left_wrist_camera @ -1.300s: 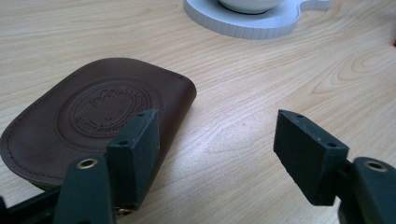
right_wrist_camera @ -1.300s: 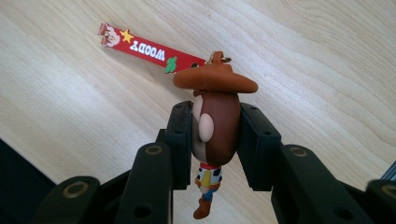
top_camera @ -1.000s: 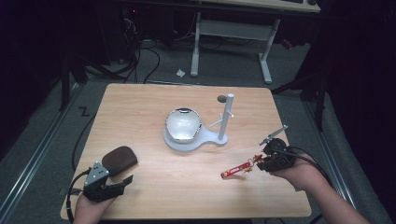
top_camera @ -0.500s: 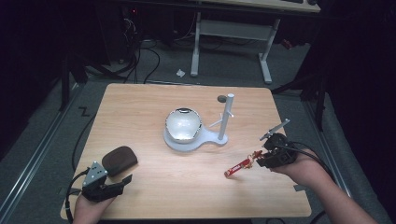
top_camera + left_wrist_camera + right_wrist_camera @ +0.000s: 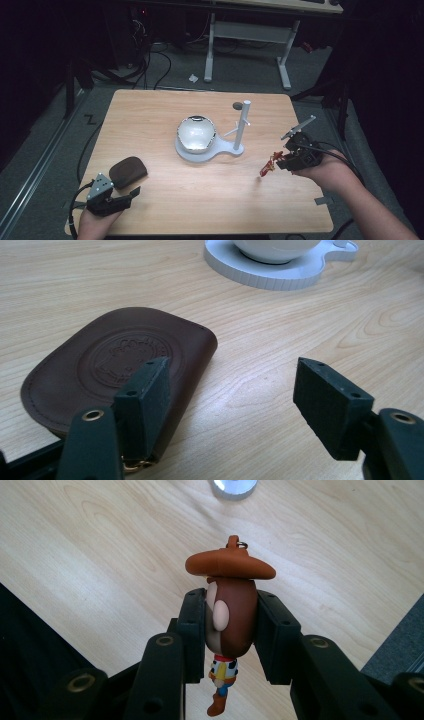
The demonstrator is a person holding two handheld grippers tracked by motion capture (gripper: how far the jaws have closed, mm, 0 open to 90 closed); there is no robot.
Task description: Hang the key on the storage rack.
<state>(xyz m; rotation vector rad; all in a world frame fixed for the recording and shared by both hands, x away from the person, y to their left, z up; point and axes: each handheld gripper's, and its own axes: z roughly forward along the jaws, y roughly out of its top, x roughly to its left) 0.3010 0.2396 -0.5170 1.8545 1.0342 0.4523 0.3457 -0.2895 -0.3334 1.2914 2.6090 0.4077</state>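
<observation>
Cowboy keychain (image 5: pixel 231 610) clamped by its head between right claw (image 5: pixel 231 630) pads, raised off table (image 5: pixel 150 120), ring outward for hanging. Left claw (image 5: pixel 235 405) gapes empty beside leather pouch (image 5: pixel 100 365).

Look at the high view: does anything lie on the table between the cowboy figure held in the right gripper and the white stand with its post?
Nothing visible. Bare table separates the cowboy figure in the right gripper from the white stand.

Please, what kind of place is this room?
Probably a lab or workshop used for recording: a light wooden table on grey carpet, a white-legged desk behind it, and black cables trailing across the floor in the dark.
</observation>
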